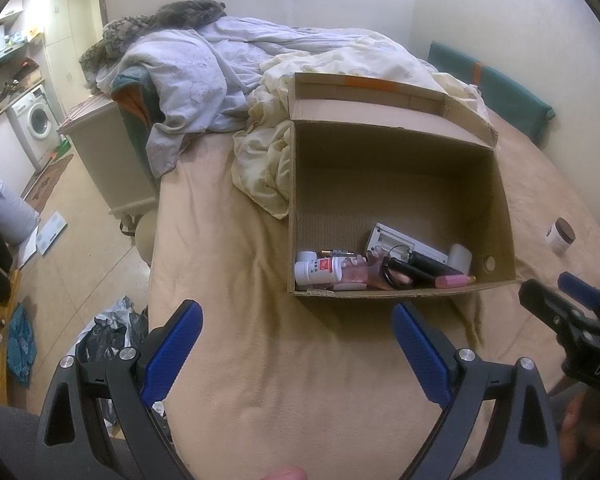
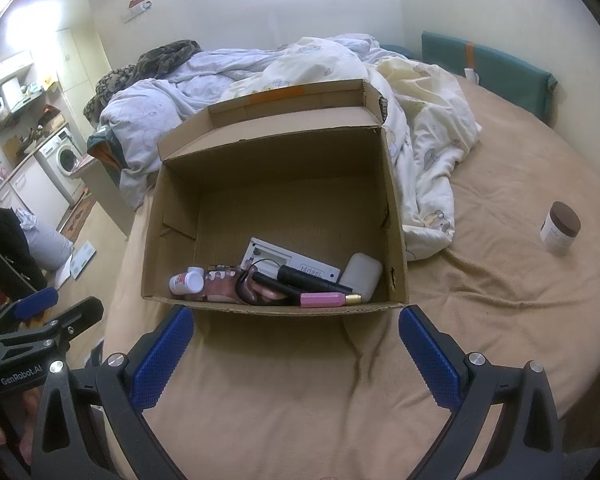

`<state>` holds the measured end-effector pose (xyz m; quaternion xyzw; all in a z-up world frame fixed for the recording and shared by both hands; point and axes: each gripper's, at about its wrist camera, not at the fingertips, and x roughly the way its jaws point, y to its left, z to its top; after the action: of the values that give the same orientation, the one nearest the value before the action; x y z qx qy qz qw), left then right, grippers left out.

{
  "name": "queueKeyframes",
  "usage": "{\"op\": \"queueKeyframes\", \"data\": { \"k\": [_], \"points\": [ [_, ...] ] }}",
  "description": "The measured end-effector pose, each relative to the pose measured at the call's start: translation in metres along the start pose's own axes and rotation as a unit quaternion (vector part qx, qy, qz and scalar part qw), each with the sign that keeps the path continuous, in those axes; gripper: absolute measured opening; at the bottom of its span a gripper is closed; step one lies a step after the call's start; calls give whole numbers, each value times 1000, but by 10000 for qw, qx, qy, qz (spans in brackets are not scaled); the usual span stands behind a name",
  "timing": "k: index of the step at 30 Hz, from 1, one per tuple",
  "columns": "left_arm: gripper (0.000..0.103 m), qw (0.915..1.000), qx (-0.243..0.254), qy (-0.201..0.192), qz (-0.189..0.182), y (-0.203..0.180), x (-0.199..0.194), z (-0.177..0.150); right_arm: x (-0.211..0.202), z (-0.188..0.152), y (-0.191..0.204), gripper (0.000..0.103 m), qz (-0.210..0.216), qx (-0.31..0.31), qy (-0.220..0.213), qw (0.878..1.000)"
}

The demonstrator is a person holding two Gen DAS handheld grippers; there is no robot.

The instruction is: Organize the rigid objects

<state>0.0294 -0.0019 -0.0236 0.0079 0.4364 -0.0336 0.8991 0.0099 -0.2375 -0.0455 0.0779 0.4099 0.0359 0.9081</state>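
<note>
Open cardboard box (image 1: pixel 400 200) on a tan-covered bed (image 1: pixel 228 280), both grippers empty.

The left gripper (image 1: pixel 298 344) fills the lower frame, blue fingers (image 1: pixel 172 352) spread wide. The right gripper (image 1: pixel 560 300) enters at the right edge, parted. Along the box's near wall lie a white bottle (image 1: pixel 316 272), a pink tube (image 1: pixel 454 281) and a white device (image 1: pixel 404 242). A brown-lidded jar (image 1: pixel 560 236) stands at right.

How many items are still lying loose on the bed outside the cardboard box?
1: a brown-lidded jar on the tan sheet, to the right of the cardboard box. The rumpled duvet behind the box could hide more.
</note>
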Motion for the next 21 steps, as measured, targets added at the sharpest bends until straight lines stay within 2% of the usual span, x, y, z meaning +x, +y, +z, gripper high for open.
{"op": "queueKeyframes", "data": {
  "k": [21],
  "points": [
    [95, 10000, -45, 35, -44, 1, 1, -2, 2, -4, 4, 103, -7, -48, 53, 10000]
  ]
}}
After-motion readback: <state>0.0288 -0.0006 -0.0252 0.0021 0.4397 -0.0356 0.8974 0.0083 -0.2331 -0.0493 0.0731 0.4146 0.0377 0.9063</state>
